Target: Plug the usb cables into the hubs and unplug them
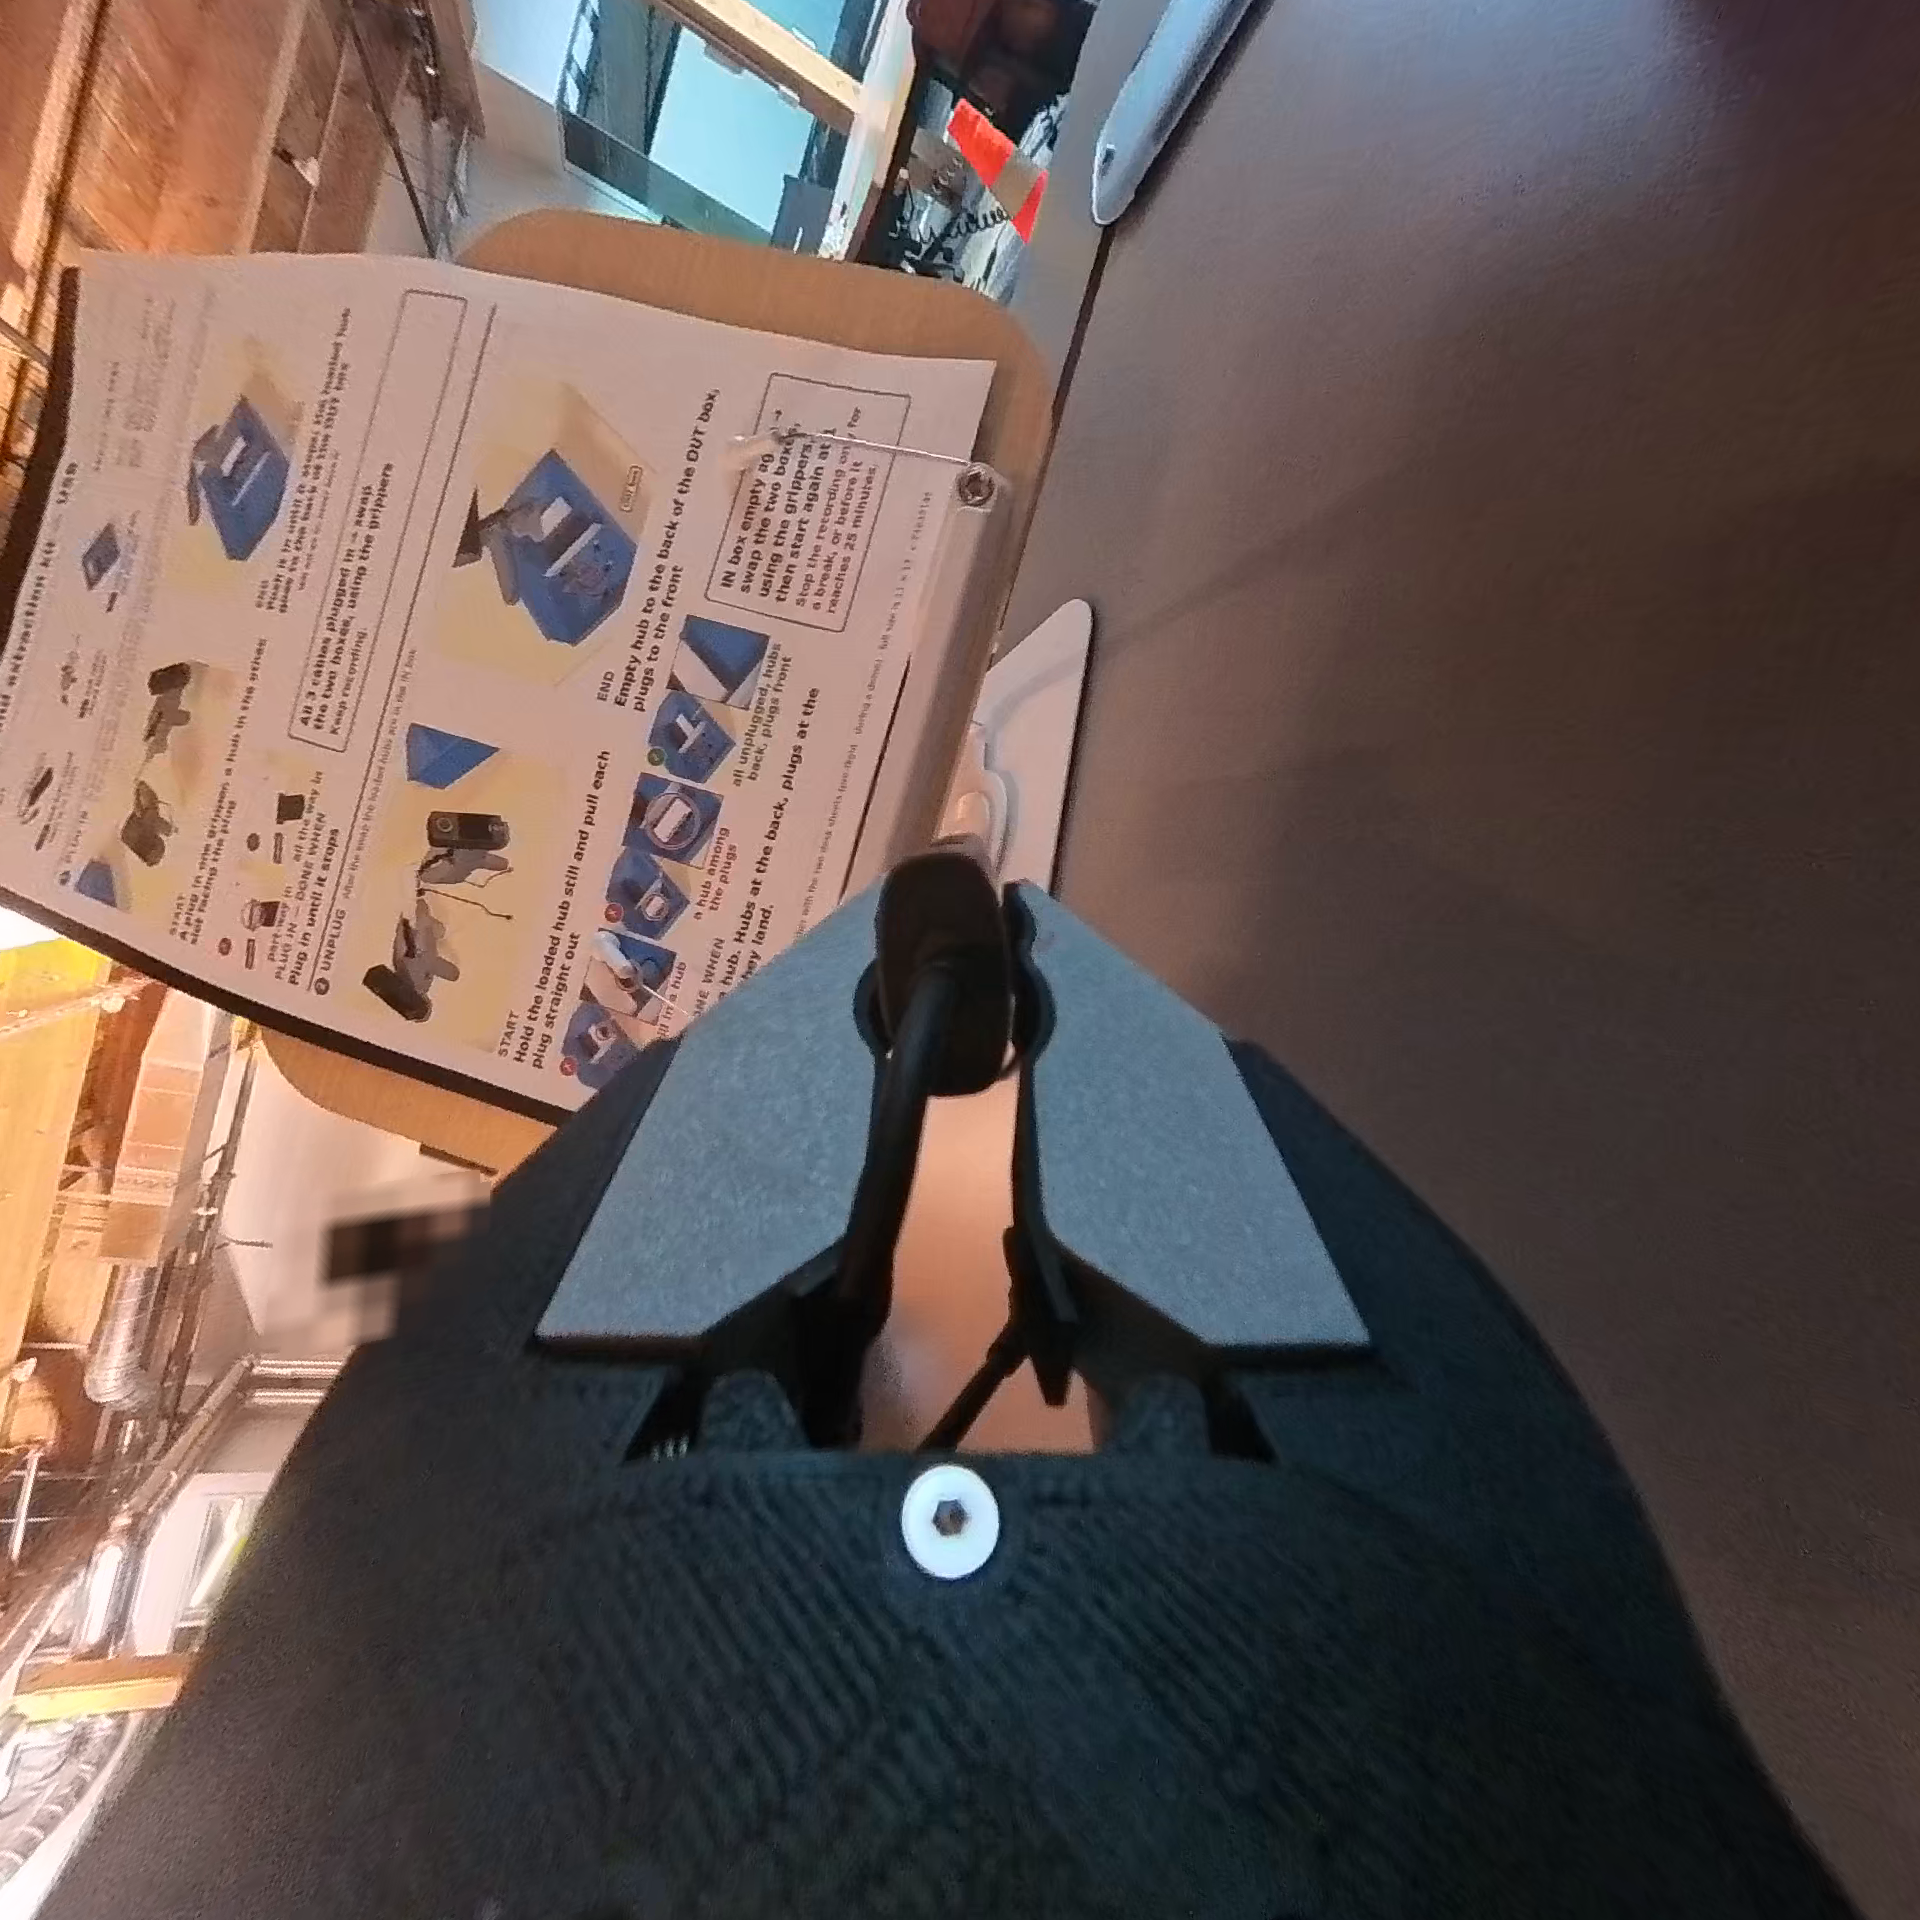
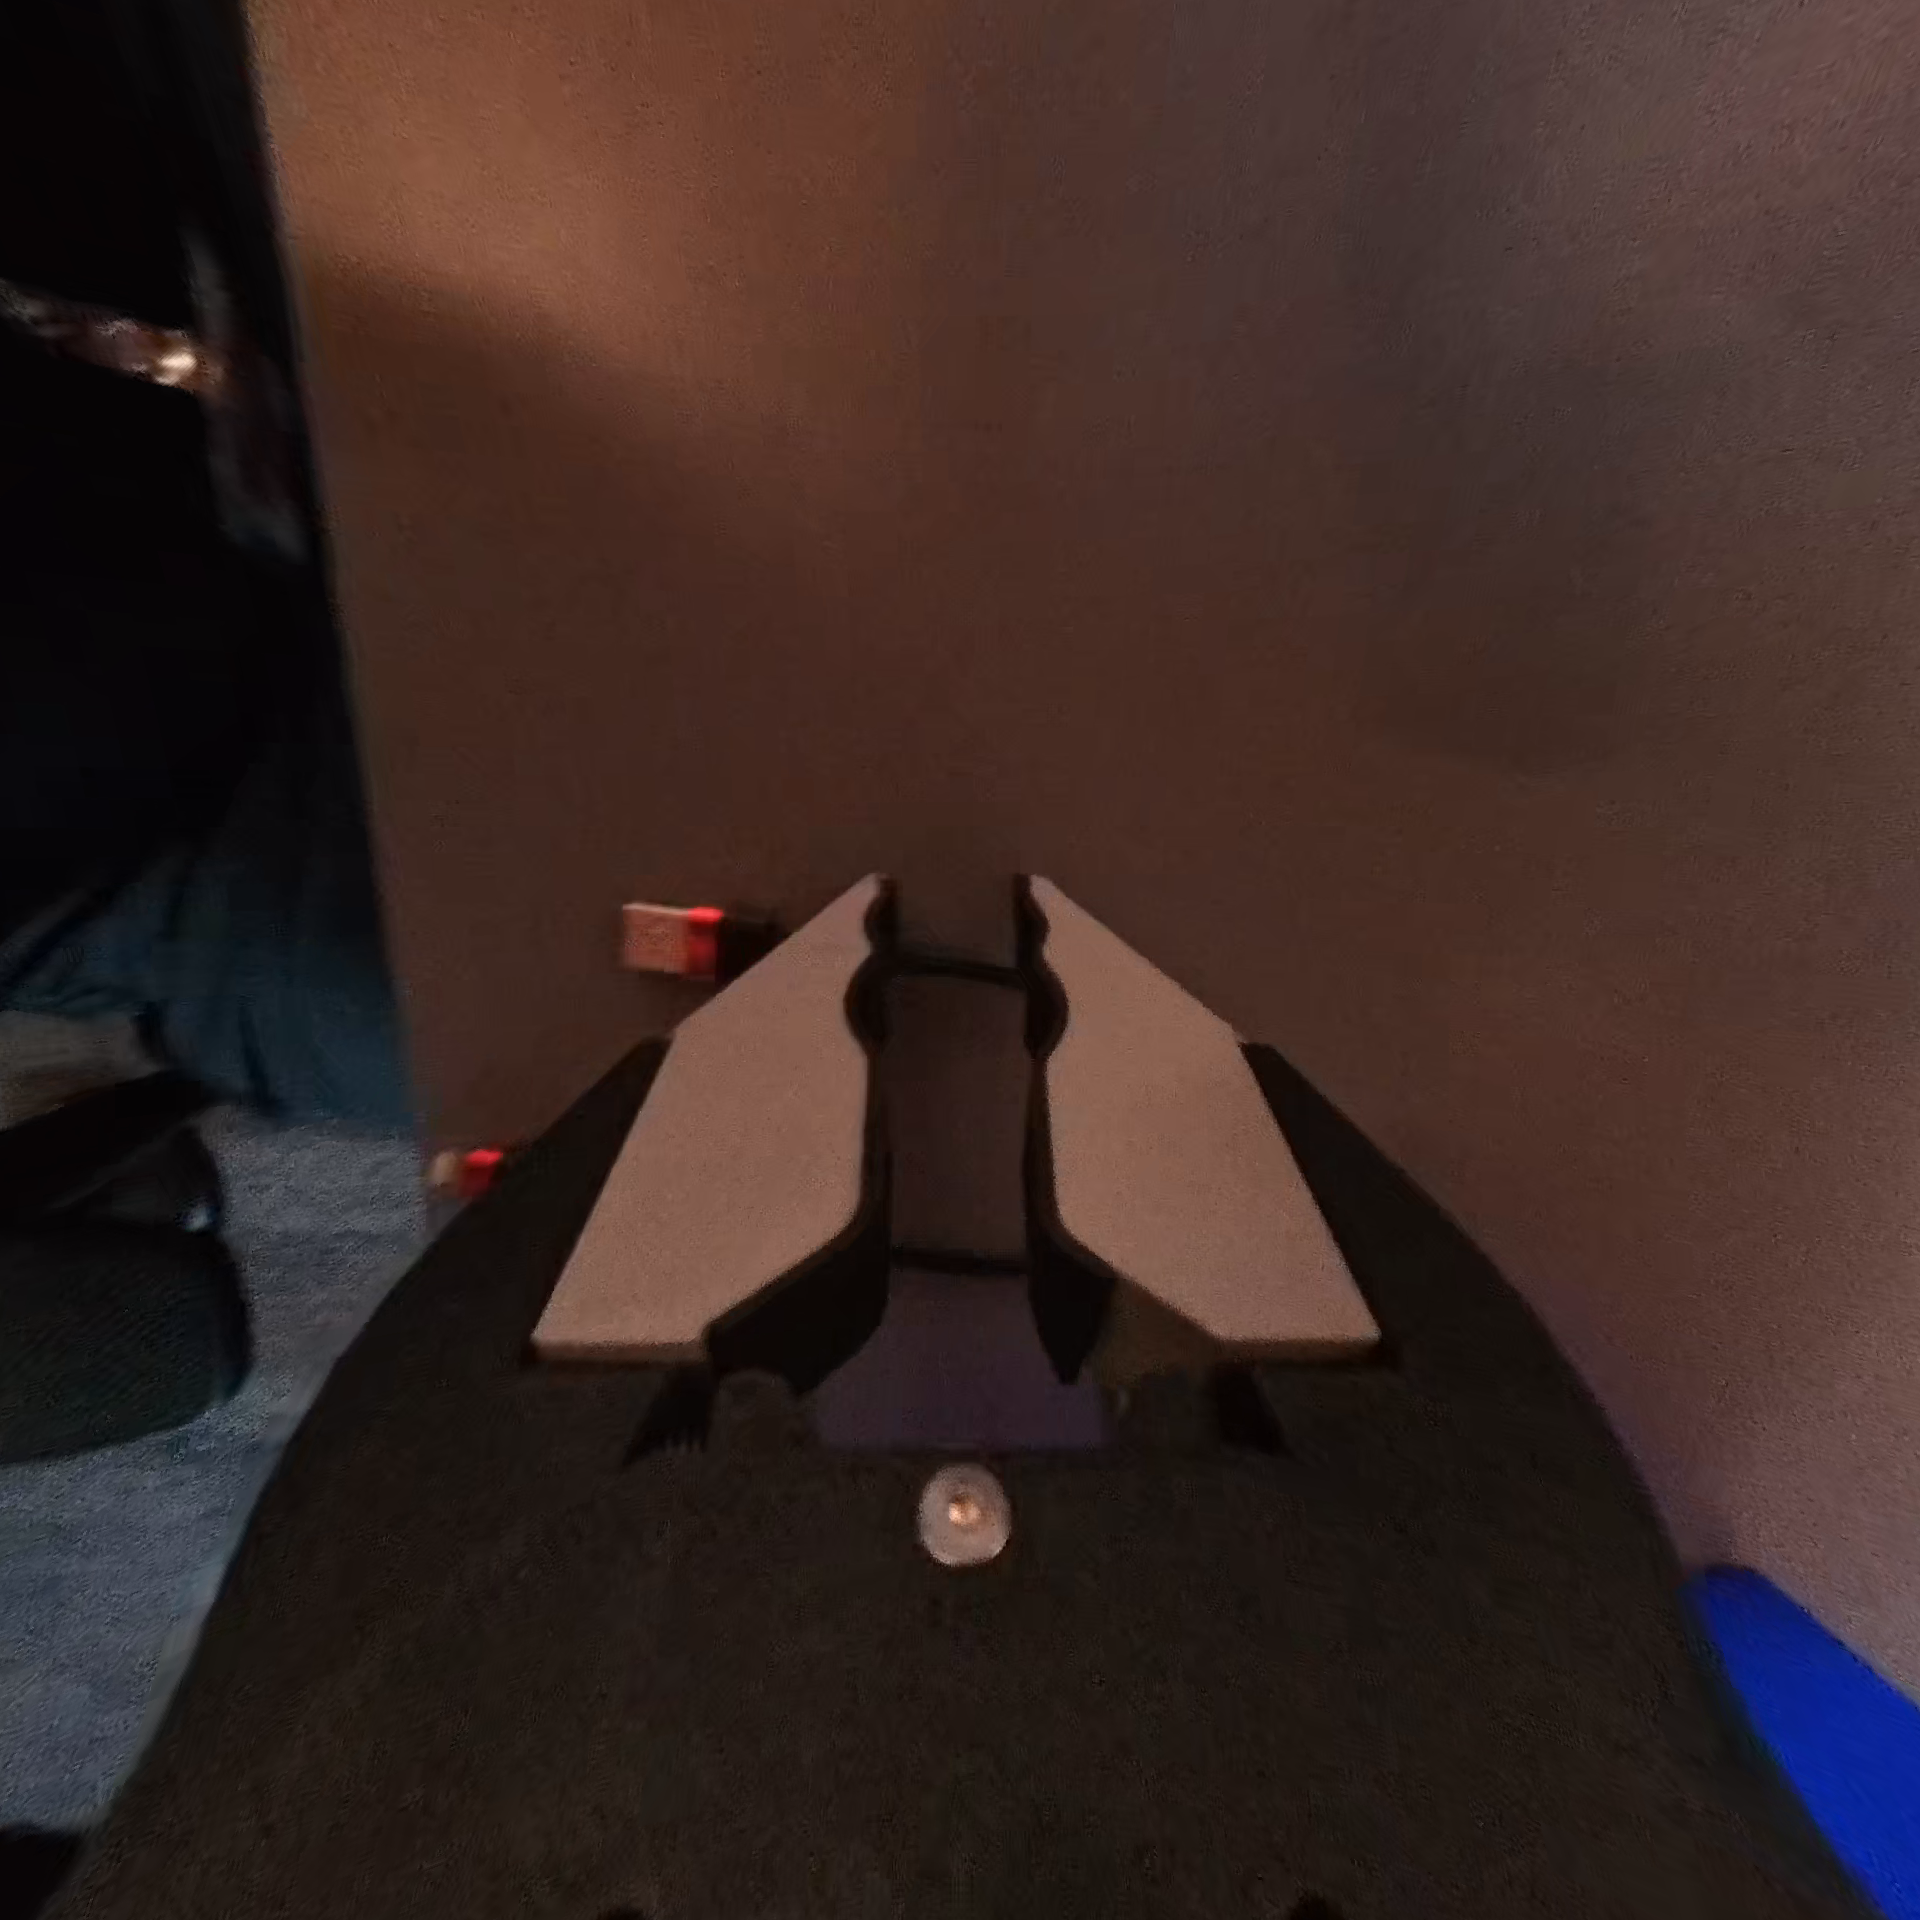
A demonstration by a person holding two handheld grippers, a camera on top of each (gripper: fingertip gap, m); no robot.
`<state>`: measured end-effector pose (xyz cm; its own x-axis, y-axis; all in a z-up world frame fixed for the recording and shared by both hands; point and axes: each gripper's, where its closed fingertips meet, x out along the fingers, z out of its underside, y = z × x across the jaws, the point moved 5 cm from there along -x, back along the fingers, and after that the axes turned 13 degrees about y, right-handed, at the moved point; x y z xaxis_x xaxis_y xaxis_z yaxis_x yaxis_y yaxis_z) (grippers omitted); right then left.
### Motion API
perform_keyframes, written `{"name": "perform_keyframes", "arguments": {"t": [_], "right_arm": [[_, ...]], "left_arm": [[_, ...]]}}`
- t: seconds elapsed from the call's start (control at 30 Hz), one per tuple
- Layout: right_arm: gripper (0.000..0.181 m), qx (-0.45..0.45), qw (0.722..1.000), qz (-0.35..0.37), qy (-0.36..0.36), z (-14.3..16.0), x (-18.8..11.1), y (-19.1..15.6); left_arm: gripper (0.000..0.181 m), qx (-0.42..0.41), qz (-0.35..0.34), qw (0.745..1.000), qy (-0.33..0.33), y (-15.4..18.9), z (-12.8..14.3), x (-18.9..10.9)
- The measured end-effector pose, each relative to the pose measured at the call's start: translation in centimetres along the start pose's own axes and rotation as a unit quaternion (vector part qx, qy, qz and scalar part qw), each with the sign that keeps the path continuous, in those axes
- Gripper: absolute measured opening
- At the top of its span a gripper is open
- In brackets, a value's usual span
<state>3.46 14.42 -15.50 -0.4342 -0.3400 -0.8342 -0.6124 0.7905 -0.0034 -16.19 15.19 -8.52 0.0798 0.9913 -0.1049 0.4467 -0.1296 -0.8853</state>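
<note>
In the left wrist view my left gripper (image 1: 951, 935) is shut on a black USB plug (image 1: 951, 977). Its black cable (image 1: 883, 1164) runs back between the fingers. The gripper is held in the air beside the brown table (image 1: 1507, 727). In the blurred right wrist view my right gripper (image 2: 951, 914) is closed around a dark rectangular hub (image 2: 956, 1122) just above the brown table (image 2: 1039, 520). Two USB plugs with silver and red ends lie left of the fingers, one (image 2: 670, 940) near the tips and one (image 2: 468, 1169) farther back. I cannot tell whether they touch the hub.
An instruction sheet (image 1: 468, 644) on a wooden board (image 1: 1013, 343) stands ahead of the left gripper. A white plate with a white cable (image 1: 1029, 727) lies by the table edge. A blue box (image 2: 1818, 1725) is at the lower right. Dark floor and bags (image 2: 104, 1247) are on the left.
</note>
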Motion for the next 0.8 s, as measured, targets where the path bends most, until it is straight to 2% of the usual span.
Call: {"name": "perform_keyframes", "arguments": {"t": [0.07,0.17,0.23,0.3,0.4,0.53,0.67,0.8], "right_arm": [[0.020,-0.004,0.999,0.048,-0.003,-0.2,0.0,1.6],[0.026,0.040,0.996,0.080,0.005,0.1,-0.3,3.5],[0.029,0.048,0.997,0.048,0.031,-0.1,-1.0,2.8],[0.031,0.016,0.998,0.012,0.053,-0.5,-2.1,0.8],[0.031,-0.011,1.000,-0.011,0.009,0.4,-2.9,-1.6],[0.033,-0.055,0.997,-0.008,-0.049,0.9,-2.3,-3.4],[0.027,-0.118,0.989,0.034,-0.081,0.6,-1.0,-3.1],[0.015,-0.106,0.987,0.096,-0.075,0.0,-0.5,-0.4]], "left_arm": [[0.015,0.000,-0.007,1.000,0.010,-0.2,-0.1,-0.2],[0.015,-0.013,-0.024,0.999,0.043,-0.5,-0.9,-0.4],[0.015,-0.020,-0.018,0.998,0.050,-0.2,-1.1,-0.2],[0.015,-0.007,-0.013,0.999,0.041,0.3,-0.9,0.0],[0.015,0.007,-0.009,0.999,0.037,0.6,-1.0,0.1],[0.015,0.005,-0.017,0.999,0.043,0.2,-1.4,-0.1],[0.016,-0.001,-0.022,0.999,0.040,-0.1,-1.1,-0.2],[0.015,-0.003,-0.022,0.999,0.043,0.0,-1.2,-0.2]]}}
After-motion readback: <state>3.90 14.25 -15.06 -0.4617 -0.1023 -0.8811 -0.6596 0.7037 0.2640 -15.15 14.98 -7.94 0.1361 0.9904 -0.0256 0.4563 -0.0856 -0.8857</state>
